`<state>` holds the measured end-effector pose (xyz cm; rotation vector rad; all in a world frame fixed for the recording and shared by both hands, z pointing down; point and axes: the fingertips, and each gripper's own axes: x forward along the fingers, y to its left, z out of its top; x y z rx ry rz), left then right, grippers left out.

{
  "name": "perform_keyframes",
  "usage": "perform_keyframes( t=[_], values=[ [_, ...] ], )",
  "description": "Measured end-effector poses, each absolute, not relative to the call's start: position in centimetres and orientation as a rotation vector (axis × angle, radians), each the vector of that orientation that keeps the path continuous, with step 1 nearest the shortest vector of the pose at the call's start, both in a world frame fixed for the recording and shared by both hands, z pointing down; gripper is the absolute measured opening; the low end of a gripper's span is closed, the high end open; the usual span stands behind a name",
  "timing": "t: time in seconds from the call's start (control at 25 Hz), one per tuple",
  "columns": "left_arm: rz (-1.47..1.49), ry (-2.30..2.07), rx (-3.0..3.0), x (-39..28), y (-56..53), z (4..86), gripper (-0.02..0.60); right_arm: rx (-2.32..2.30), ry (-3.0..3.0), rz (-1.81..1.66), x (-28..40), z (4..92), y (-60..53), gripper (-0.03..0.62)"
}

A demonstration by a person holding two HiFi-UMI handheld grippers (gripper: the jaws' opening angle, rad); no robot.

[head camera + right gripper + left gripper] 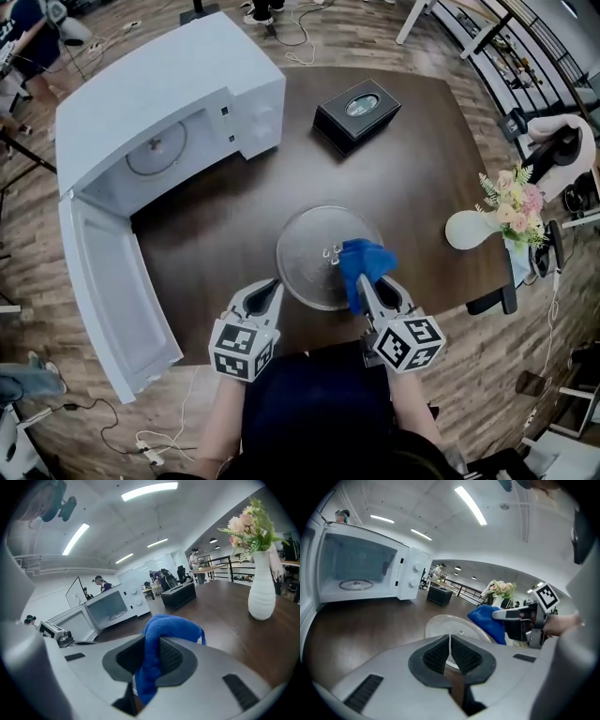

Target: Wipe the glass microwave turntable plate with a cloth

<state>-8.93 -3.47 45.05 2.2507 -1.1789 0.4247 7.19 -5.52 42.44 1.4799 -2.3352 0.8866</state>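
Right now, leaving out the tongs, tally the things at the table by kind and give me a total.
Microwave: 1
Glass turntable plate: 1
Blue cloth: 1
Black box: 1
Vase of flowers: 1
Total: 5

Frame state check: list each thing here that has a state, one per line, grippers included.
White microwave: door swung fully open, no plate inside.
Round glass turntable plate: out of the microwave, lying flat on the dark wooden table.
Blue cloth: bunched, resting on the plate's right side.
Left gripper: shut on the plate's rim.
Right gripper: shut on the cloth.
White vase of flowers: upright.
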Motion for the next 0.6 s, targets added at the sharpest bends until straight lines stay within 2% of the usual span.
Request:
perform_keyframes(
  t=[0.6],
  values=[
    [0.738,-1.175,2.077,-7.2,-3.7,49.3,0.014,1.227,-2.328,0.924,6.4,44.6,-8.3,0.055]
  ],
)
